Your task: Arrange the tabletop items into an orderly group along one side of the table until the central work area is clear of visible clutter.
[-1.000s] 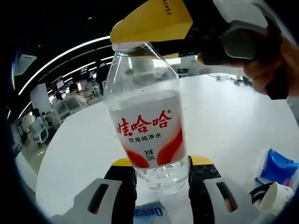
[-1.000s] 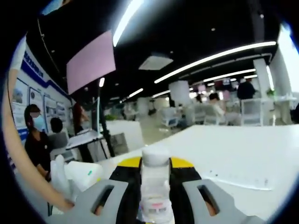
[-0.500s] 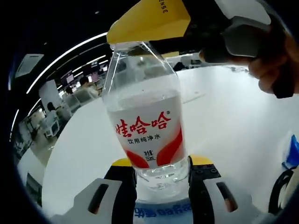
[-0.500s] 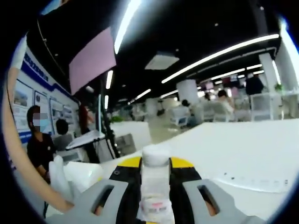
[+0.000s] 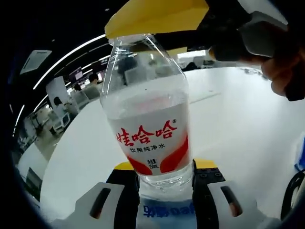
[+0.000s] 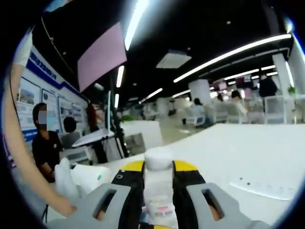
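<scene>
1. Left gripper view, nearest: the left gripper (image 5: 164, 183) has its 2 yellow-tipped black jaws pinching the base of a clear plastic water bottle with a red-and-white label (image 5: 150, 119). A blue-lettered white item (image 5: 164, 210) lies under the base, too blurred to identify.
2. The bottle's long axis runs straight away from the left jaws, its neck reaching up to the right gripper (image 5: 157, 16), held by a hand (image 5: 286, 71).
3. Right gripper view: the right gripper (image 6: 158, 179) is pressed on the bottle's white cap (image 6: 158, 160), so both tools hold 1 bottle, base and cap.
4. Beyond: white round table (image 5: 238, 109), bottle held above it.
5. Judgement: setting it down turns on keeping the axis upright; the left gripper carries the base.
</scene>
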`<state>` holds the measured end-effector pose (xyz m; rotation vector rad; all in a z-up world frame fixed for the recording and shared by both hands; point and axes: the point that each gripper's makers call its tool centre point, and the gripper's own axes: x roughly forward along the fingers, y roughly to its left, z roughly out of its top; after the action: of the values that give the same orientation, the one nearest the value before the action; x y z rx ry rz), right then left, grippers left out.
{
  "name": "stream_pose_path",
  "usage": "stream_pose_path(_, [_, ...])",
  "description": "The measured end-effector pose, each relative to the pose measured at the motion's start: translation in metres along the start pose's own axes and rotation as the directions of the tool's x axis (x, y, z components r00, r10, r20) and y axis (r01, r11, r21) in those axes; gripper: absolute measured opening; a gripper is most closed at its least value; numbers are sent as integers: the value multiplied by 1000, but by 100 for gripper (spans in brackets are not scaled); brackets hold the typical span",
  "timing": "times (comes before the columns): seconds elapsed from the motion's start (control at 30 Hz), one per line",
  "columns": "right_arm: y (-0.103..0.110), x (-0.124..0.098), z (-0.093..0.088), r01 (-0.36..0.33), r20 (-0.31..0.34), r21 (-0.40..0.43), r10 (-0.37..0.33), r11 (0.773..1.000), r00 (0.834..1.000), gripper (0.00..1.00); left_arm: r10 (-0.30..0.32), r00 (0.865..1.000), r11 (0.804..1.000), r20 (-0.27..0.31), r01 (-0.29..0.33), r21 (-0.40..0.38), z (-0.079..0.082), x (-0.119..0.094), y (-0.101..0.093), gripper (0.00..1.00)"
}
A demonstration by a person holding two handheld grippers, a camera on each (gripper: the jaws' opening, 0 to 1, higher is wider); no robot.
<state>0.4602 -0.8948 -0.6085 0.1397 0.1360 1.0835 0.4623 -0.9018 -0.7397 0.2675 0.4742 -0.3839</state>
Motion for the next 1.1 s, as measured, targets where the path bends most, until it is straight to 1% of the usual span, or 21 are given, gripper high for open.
stream_pose_path(0.13, [14, 2, -2, -58, -19, -46, 57, 997, 998, 17, 38, 999, 999, -18, -38, -38, -4, -3, 1, 40])
stream_pose_path(0.27, [19, -1, -3, -84, -31, -67, 82, 994, 996, 17, 79, 996, 995, -28, -81, -57, -7, -6, 0, 40])
stream_pose_path(0.3, [24, -3, -4, -93, -35, -77, 91, 993, 995, 17, 87, 996, 994, -32, -89, -61, -7, -7, -1, 40])
stream_pose_path(0.37, [24, -4, -4, -104, -38, -85, 101, 991, 994, 18, 105, 994, 992, -38, -108, -69, -8, -8, -1, 40])
stream_pose_path(0.5, [23, -4, -4, -117, -39, -96, 114, 989, 993, 18, 116, 993, 990, -33, -119, -75, -9, -10, -1, 40])
stream_pose_path(0.8, [24, -1, -4, -104, -45, -109, 100, 989, 994, 19, 106, 994, 992, -30, -108, -65, -10, -12, 0, 41])
stream_pose_path(0.83, [24, -1, -4, -101, -45, -105, 97, 989, 994, 19, 105, 994, 992, -27, -107, -64, -10, -12, 0, 41])
stream_pose_path(0.9, [25, -1, -4, -100, -45, -100, 96, 990, 994, 19, 111, 994, 993, -7, -111, -35, -6, -15, 0, 45])
stream_pose_path(0.93, [25, -1, -3, -97, -38, -105, 94, 990, 995, 21, 108, 994, 994, 6, -107, -28, -3, -17, -1, 47])
stream_pose_path(1.0, [23, -1, 1, -82, -21, -101, 80, 992, 997, 26, 104, 994, 994, 11, -104, -30, -1, -19, -1, 48])
stream_pose_path(1.1, [21, -1, 9, -69, 2, -103, 70, 992, 998, 29, 109, 994, 993, 15, -109, -38, -1, -19, 1, 51])
